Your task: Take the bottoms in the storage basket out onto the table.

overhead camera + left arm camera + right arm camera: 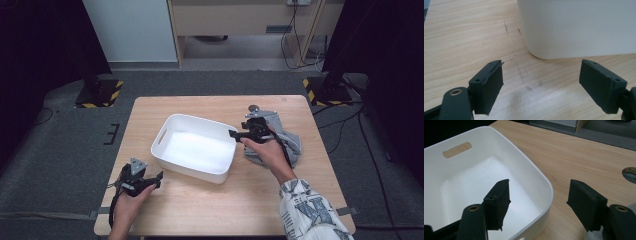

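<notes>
the white bin (195, 148) sits mid-table with nothing in it. the grey cloth (290, 142) lies just right of the bin. the right gripper (235, 134) hovers at the bin's right rim, jaws apart; the left gripper (159, 179), near its front-left corner, jaws apart too.

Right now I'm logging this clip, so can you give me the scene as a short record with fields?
surface: wooden table
bin: white, empty, mid-table
cloth: grey, crumpled, right of the bin, under the right hand
left claw: open, holds nothing, near the bin's near left corner
right claw: open, holds nothing, jaws astride the bin's right rim
contact: neither claw visibly touches the bin
</notes>
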`<state>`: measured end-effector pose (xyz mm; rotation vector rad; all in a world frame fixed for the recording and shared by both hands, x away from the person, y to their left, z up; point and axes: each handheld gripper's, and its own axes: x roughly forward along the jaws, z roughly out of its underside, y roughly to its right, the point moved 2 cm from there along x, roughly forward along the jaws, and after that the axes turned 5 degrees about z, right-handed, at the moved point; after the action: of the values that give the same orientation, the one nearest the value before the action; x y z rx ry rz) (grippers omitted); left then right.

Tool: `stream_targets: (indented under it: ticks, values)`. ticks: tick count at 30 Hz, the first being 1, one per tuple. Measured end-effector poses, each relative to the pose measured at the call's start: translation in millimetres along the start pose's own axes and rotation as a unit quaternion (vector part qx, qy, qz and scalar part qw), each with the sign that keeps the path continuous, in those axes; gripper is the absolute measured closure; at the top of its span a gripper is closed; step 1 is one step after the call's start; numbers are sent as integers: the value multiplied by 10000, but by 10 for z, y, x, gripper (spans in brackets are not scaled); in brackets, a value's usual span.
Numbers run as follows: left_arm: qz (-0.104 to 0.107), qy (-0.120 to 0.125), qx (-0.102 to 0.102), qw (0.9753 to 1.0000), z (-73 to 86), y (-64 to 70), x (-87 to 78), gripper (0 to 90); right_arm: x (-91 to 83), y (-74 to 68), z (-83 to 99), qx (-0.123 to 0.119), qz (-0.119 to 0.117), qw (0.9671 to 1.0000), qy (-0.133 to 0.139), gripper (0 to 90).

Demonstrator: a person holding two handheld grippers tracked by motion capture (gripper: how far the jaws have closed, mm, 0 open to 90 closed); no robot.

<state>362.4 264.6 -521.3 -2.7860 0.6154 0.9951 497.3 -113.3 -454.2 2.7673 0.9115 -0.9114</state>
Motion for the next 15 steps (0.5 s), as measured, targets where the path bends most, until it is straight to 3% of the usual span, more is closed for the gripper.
stream_targets:
  ticks: [7, 15]
  values:
    - [88, 110, 50, 9999, -67, 53, 19, 186, 95, -25, 14, -30, 9, 10000, -29, 367]
    - [184, 204, -5, 9996, -147, 95, 51, 188, 259, -42, 77, -70, 18, 9996, -287, 366]
